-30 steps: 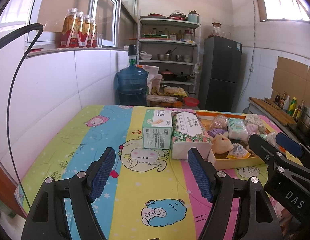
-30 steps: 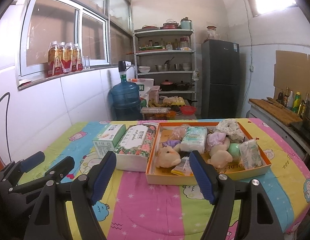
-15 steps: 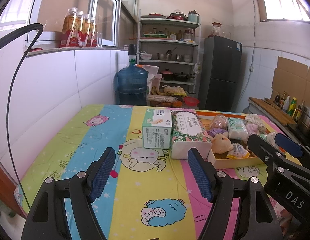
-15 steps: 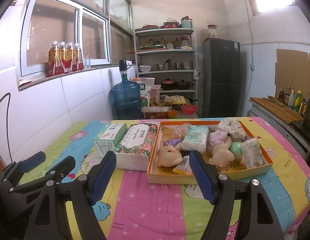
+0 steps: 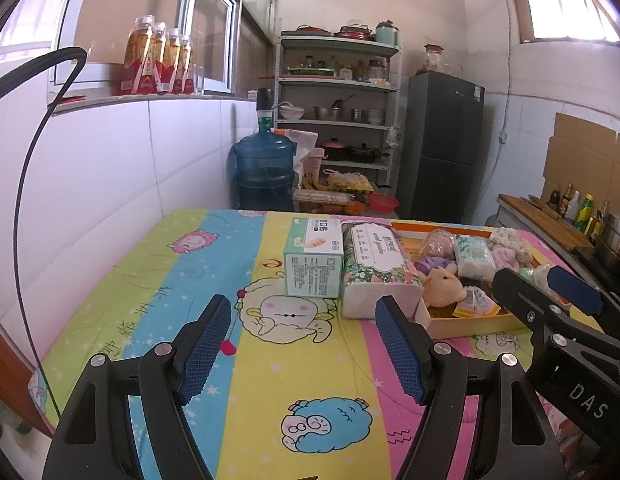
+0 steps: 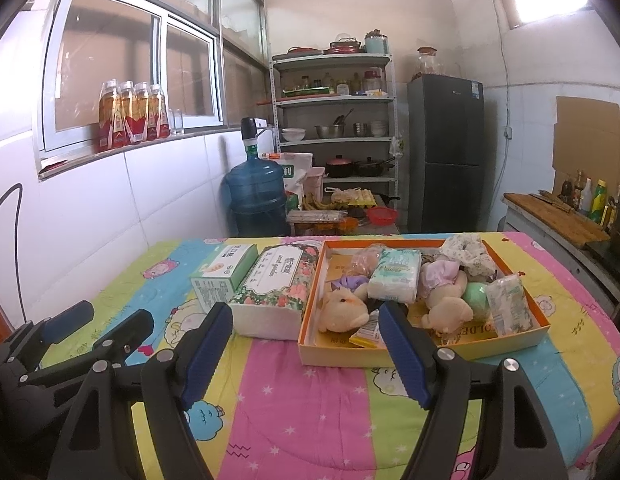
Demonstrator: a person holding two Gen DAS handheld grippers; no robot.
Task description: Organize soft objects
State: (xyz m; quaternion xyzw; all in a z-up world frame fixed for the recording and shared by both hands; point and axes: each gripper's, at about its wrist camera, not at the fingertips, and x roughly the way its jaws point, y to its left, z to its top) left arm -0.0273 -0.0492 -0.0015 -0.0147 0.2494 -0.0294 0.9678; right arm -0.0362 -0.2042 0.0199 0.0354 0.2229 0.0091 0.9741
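Hovering both tools low over the near bench (image 6: 310, 408), we keep the left gripper (image 5: 303, 346) and the right gripper (image 6: 305, 354) spread wide, nothing between their pads. Ahead of the right one sits the orange box (image 6: 506, 340), crowded with a plush toy (image 6: 344, 310), tissue packs and cloth bundles. Left of it, touching, lies the floral tissue pack (image 6: 275, 294), then the green carton (image 6: 223, 276). We judge that reaching into that jumble could snag a neighbour or drag the light box. Both packs run lengthwise from near to far.
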